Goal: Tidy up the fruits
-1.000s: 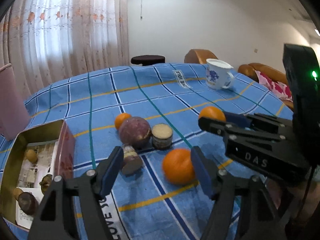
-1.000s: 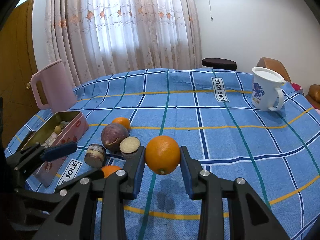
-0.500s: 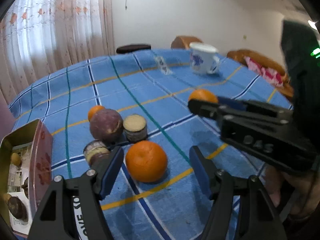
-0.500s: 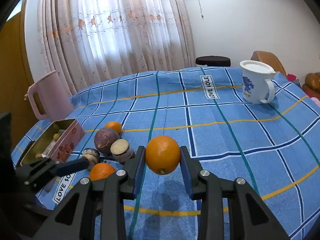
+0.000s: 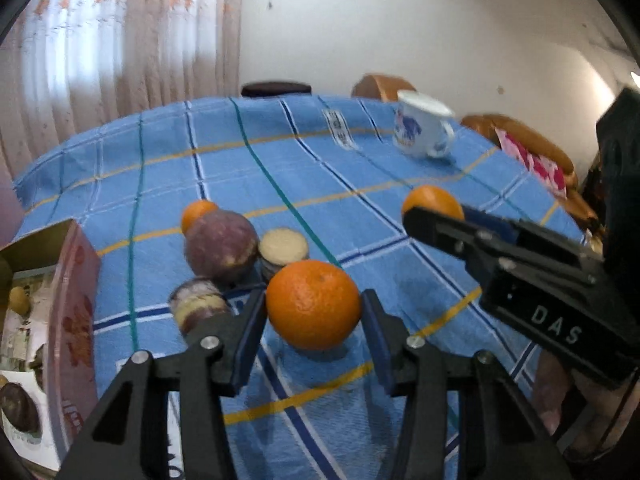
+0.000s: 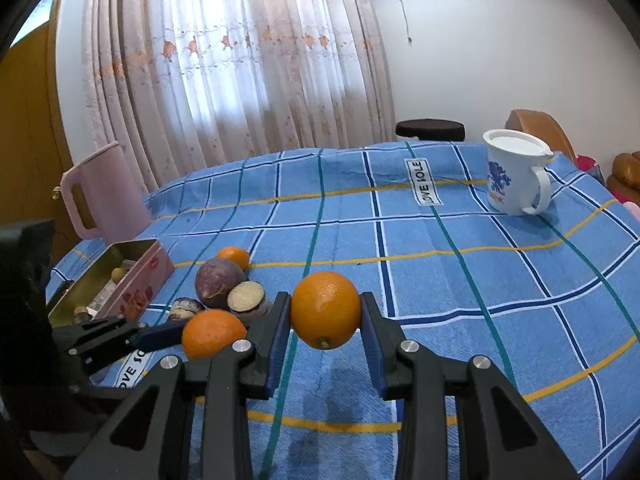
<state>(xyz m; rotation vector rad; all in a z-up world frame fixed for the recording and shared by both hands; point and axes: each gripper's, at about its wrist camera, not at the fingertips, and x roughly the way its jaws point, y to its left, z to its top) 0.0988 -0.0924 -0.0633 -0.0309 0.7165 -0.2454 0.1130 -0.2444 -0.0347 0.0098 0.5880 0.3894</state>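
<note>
1. While your right tongs (image 6: 325,322) hang above the blue checked cloth (image 6: 440,280) on the surface, their two blue pads are pressed against a whole orange (image 6: 325,310), which they hold clear of the cloth, stem end down.
2. Your left tongs (image 5: 314,334) sit low over the cloth with a second orange (image 5: 313,304) between the pads; the pads stand very near or against its sides, and you cannot tell from either view whether they truly grip it. This orange rests on the cloth.
3. Just behind that second orange lie a round purple fruit (image 5: 221,245), a cut half showing pale flesh (image 5: 283,242), another cut piece (image 5: 198,306) beside your left pad, and a small orange fruit (image 5: 196,213) farthest back, touching the purple one.
4. To your left stands an open pink tin (image 6: 136,276) with a few small fruits inside; behind it is a pink pitcher (image 6: 106,196).
5. Across the cloth, well apart from the fruit, stands a white mug (image 6: 514,178) with a blue print.
</note>
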